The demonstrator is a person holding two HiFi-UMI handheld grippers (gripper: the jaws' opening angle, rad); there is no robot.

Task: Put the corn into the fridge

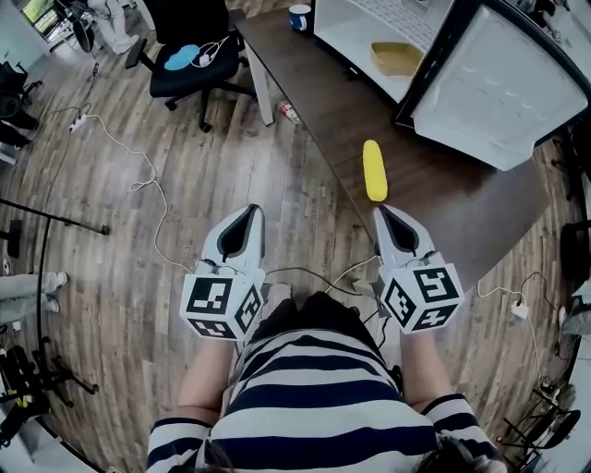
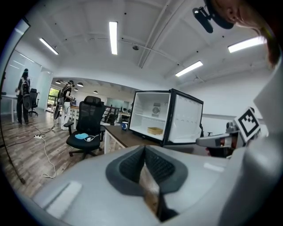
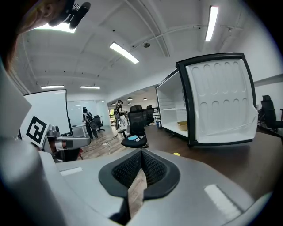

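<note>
We noted the left gripper [image 1: 247,220] held over the floor, jaws together on nothing. The smooth yellow corn cob [image 1: 374,170] lay on the dark wooden table [image 1: 443,199], just ahead of the right gripper [image 1: 388,218], which was likewise closed and empty. We judged the cob light, stiff and apt to roll, so best taken mid-length, across its girth. The open white fridge [image 1: 355,23] stood beyond.

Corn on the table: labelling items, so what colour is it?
The corn is yellow; head view shows it best.
</note>
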